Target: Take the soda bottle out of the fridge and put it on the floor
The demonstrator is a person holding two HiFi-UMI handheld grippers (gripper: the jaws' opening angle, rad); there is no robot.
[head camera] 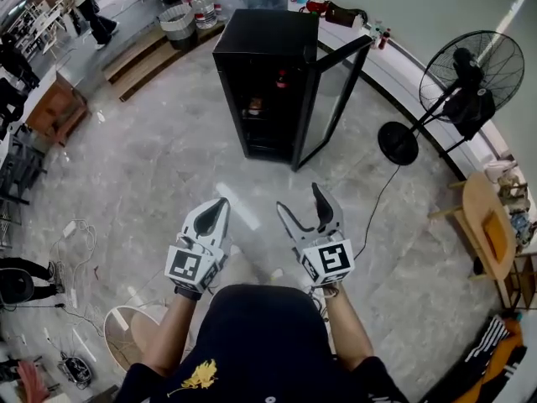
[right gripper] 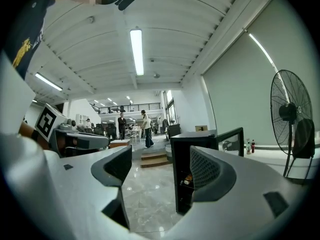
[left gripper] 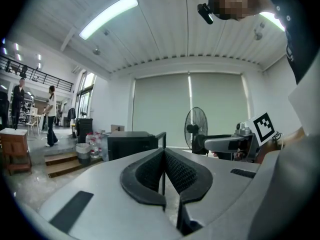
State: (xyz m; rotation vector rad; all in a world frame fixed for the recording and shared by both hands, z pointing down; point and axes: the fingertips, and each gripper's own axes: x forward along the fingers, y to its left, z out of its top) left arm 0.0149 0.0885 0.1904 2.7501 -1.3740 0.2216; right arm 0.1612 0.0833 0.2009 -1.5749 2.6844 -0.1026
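A black mini fridge [head camera: 260, 49] stands on the marble floor ahead of me, its glass door [head camera: 336, 99] swung open to the right. On an upper shelf inside I make out a dark bottle with a red top [head camera: 281, 79]; a second small item [head camera: 254, 106] sits one shelf lower. Both grippers hover at waist height, well short of the fridge. My left gripper [head camera: 215, 211] is shut with nothing in it, its pads [left gripper: 175, 171] meeting. My right gripper [head camera: 300, 201] is open and empty; through its gap the right gripper view shows the fridge [right gripper: 181, 159].
A pedestal fan [head camera: 466, 91] stands to the right of the fridge, with its base [head camera: 397, 143] and a cable on the floor. A wooden chair [head camera: 487, 225] is at the far right. Steps [head camera: 147, 61], a bin [head camera: 176, 19] and water bottles [head camera: 204, 7] lie behind left.
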